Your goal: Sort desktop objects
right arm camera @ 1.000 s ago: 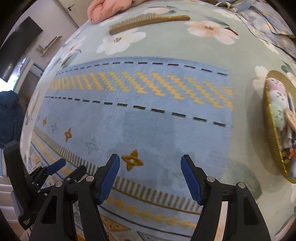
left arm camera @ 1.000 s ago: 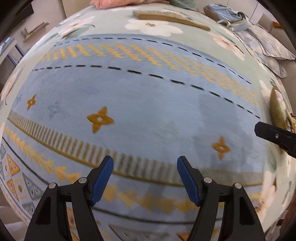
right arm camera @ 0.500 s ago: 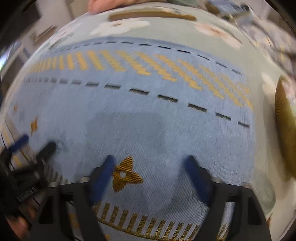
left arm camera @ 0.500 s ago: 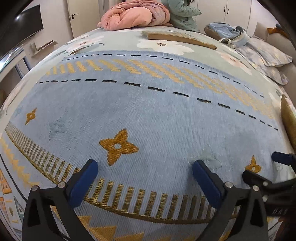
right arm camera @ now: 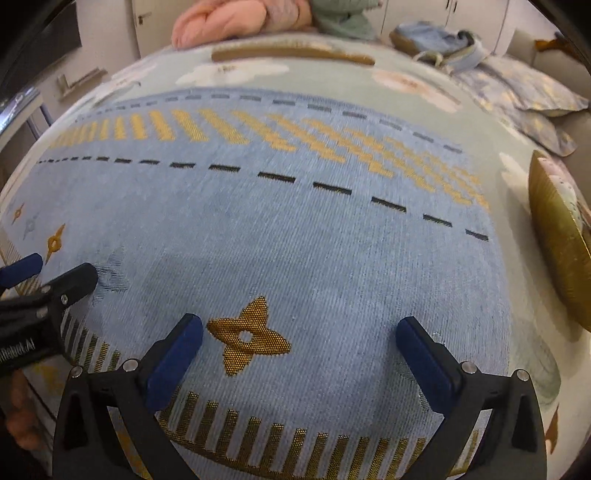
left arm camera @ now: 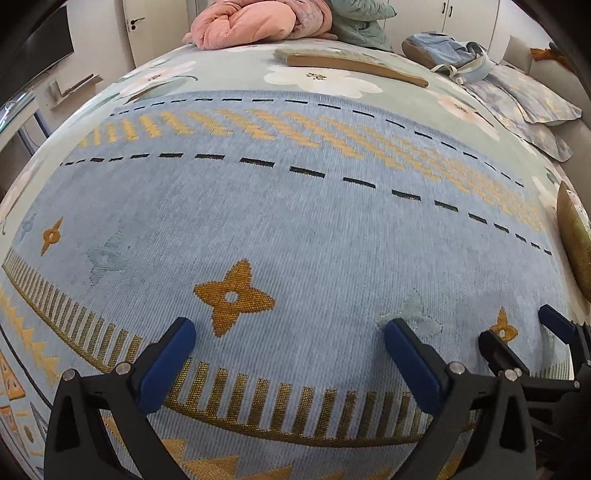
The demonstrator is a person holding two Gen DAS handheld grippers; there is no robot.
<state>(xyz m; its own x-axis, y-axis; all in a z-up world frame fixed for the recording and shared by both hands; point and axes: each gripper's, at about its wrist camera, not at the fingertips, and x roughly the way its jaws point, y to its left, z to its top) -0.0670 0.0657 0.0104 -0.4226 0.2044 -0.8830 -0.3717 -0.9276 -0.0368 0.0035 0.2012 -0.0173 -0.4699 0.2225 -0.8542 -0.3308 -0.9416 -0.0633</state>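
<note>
My left gripper is open and empty, low over the blue patterned cloth. My right gripper is open and empty too, beside it; it also shows at the right edge of the left wrist view. The left gripper shows at the left edge of the right wrist view. A gold tray with small pastel items stands at the right edge; its rim also shows in the left wrist view. A wooden brush lies at the far side.
Pink and green bedding is piled at the back. A blue bag and patterned pillows lie at the back right. White cupboard doors stand behind.
Both grippers have dropped closer to the cloth and tilted up, so the far side of the room now shows. Both sets of jaws stand wider apart than a second ago.
</note>
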